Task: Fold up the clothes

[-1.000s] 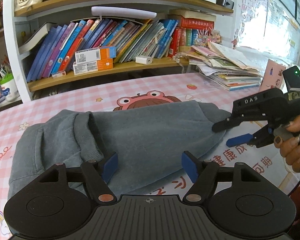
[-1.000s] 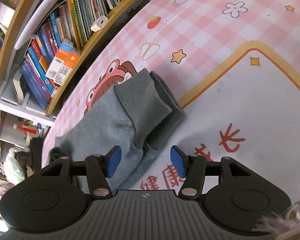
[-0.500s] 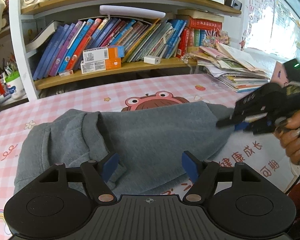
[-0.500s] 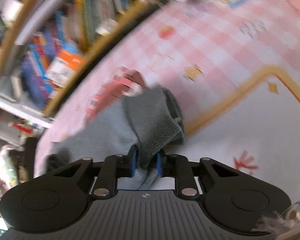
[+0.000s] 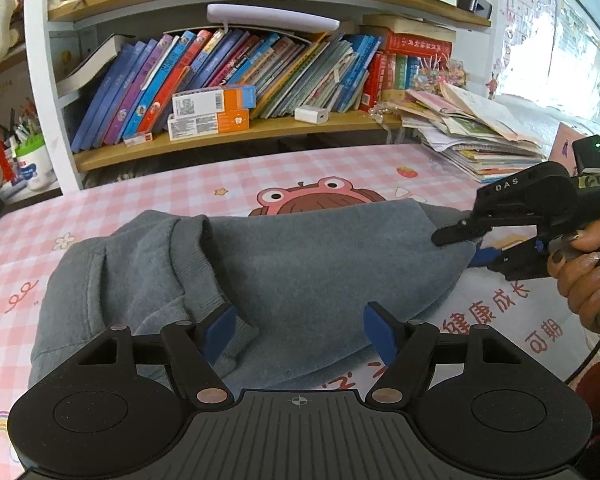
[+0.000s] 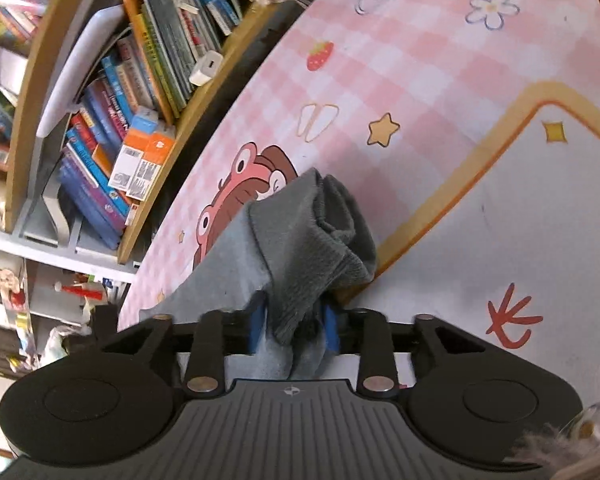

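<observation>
At the right edge of the left wrist view, my right gripper (image 5: 474, 246) has just loosened slightly yet pinches the grey sweatshirt's (image 5: 300, 264) right end. Its long axis runs left-right across the pink table (image 5: 228, 176); my left gripper (image 5: 300, 330) hovers open above the near hem.

Black grippers, blue pads on fingers (image 5: 220, 330), copper rivets ("DAS" marking), dark-painted nails.
</observation>
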A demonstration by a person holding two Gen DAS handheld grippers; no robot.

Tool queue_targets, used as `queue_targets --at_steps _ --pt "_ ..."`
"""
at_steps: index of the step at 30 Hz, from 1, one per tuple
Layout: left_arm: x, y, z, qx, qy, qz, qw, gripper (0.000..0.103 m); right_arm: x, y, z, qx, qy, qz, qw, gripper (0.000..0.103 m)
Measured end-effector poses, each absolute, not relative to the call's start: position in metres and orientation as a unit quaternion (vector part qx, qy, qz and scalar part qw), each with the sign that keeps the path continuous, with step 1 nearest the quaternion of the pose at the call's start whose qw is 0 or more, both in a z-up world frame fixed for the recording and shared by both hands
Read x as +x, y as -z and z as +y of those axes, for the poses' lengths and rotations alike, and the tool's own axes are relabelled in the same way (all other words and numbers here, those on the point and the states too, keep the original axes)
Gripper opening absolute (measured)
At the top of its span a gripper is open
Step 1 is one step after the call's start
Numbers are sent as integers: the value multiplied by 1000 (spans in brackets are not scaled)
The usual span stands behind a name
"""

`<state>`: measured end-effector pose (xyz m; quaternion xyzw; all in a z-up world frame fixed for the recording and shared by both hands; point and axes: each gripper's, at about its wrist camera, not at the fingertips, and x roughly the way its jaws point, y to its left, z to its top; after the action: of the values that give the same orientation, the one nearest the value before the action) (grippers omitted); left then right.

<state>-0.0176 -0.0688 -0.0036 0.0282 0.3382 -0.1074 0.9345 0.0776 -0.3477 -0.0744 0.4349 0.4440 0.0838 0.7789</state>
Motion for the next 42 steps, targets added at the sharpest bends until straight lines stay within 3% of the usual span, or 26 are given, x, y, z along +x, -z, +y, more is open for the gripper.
queue_targets --at_steps 6,10,13,28,42 --pt "-22 3 -66 25 96 339 936 72 90 79 -337 434 -81 448 778 39" --pt "-25 3 -63 21 86 338 937 72 94 79 -333 423 -77 445 785 22" --pt "-26 2 -63 21 85 338 937 72 90 79 -338 427 -77 438 787 19" --pt "-24 3 -81 43 145 327 933 72 51 68 -383 453 -4 405 794 19" --pt "-36 -13 0 -7 116 279 953 72 44 -27 -304 402 -62 330 852 19"
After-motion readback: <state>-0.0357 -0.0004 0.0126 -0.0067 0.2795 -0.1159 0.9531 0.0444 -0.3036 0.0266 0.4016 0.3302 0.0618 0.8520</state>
